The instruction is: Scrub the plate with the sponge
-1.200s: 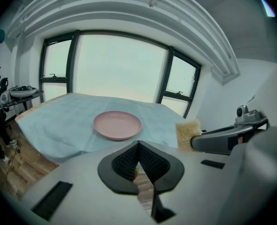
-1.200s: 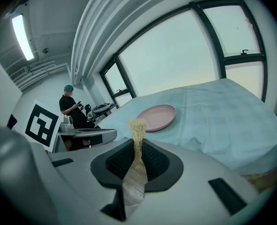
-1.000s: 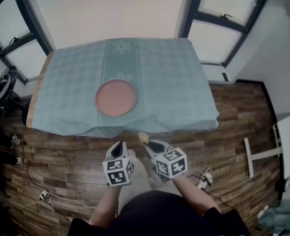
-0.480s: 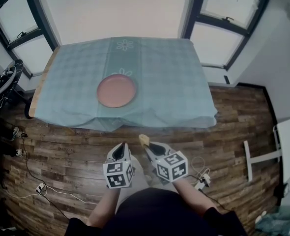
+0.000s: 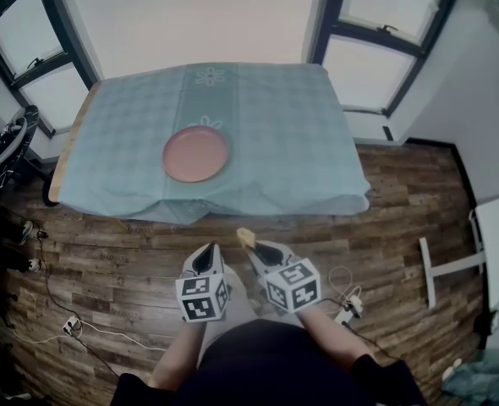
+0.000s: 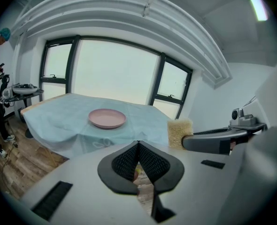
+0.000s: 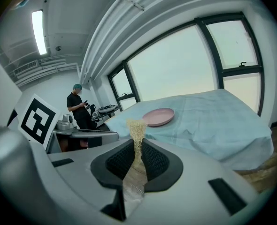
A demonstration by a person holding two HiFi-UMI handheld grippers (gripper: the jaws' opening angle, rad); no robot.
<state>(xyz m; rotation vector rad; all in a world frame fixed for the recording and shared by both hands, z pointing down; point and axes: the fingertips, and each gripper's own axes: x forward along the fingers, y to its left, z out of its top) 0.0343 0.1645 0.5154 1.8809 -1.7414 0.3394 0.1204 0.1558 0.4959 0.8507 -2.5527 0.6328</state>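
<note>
Gripping the sponge (image 7: 136, 125) upright in the right claw (image 7: 137, 143), with the left claw (image 6: 138, 146) squeezed shut and empty beside it; plate (image 5: 196, 155) well ahead of both on the table (image 5: 300, 142), slightly farther off than a second ago

Dusty pink on the plate (image 5: 196, 155), plain all over, not a mark of pattern. Under it the tablecloth (image 5: 292, 142) runs pale blue-green in a faint check, and down its middle goes a slightly darker green band dotted with white flower motifs. The sponge (image 5: 246, 238) comes up pale straw yellow. The left gripper (image 5: 207, 250) and the right gripper (image 5: 253, 245) both show light grey bodies, their pads (image 6: 125, 162) black with a fine mesh texture. The cubes (image 5: 202, 296) are white, carrying black square markers. The floor (image 5: 106, 252) is brown wood in planks, streaked darker and lighter. The window frames (image 5: 327, 15) read near black.
</note>
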